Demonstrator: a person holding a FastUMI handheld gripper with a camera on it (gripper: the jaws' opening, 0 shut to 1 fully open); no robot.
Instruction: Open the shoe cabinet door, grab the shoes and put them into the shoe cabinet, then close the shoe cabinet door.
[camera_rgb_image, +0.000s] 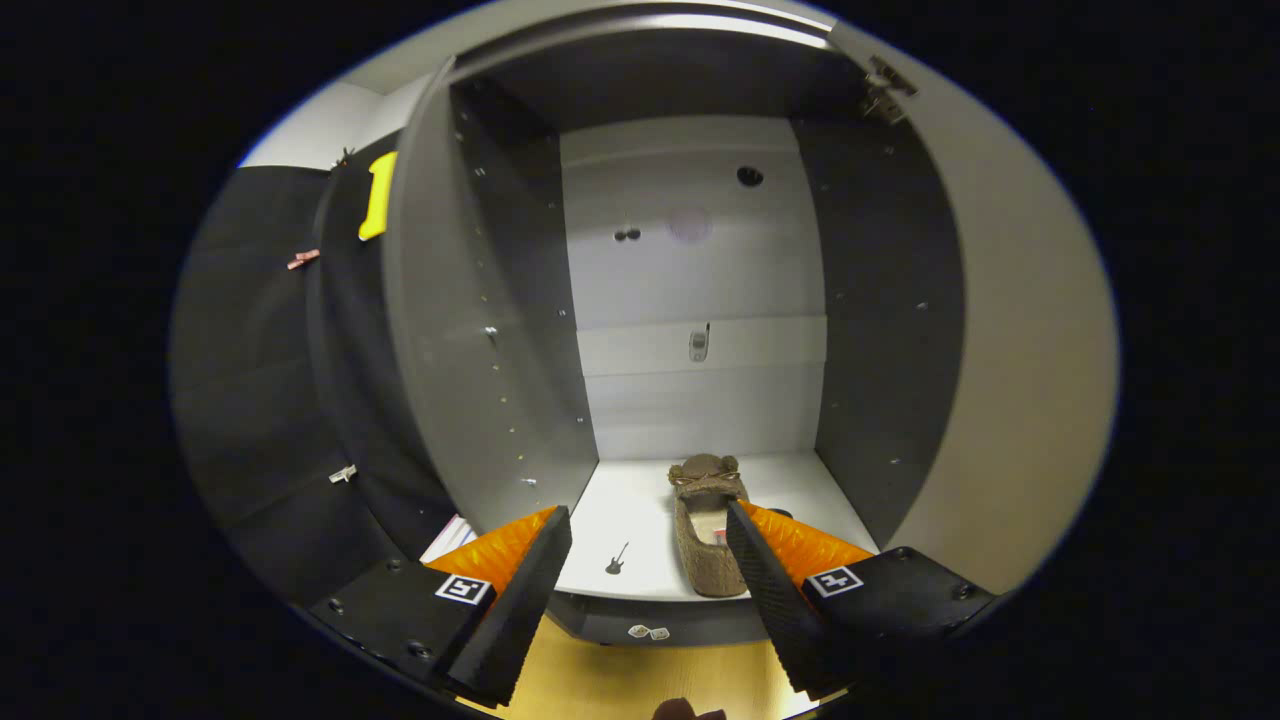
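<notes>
My tool (648, 545) stands wide, its two fingers spread and gripping nothing, pointed straight into the open shoe cabinet (500, 330). The brown slipper (705, 525) lies on the cabinet's white bottom shelf (630, 510), toe toward the back panel, just ahead of my right finger and overlapped by that finger's tip at about four o'clock from the shelf's middle; I cannot tell from here whether the finger touches the slipper or merely passes in front of it. That is my first worry: if I draw back or swing with that finger near the heel, I judge I could drag the slipper toward the shelf's front lip and tip it out onto the wooden floor (640, 685). The second is the door (1010, 340), swung open at three o'clock, its hinge (885, 90) up near one o'clock; closing it while the heel sits near the front edge could pinch or shove the shoe. As for contents, the cabinet holds the one slipper, and at seven o'clock from it a small dark guitar-shaped mark (617, 559), probably a sticker, on the shelf. The rest of the interior looks bare.
</notes>
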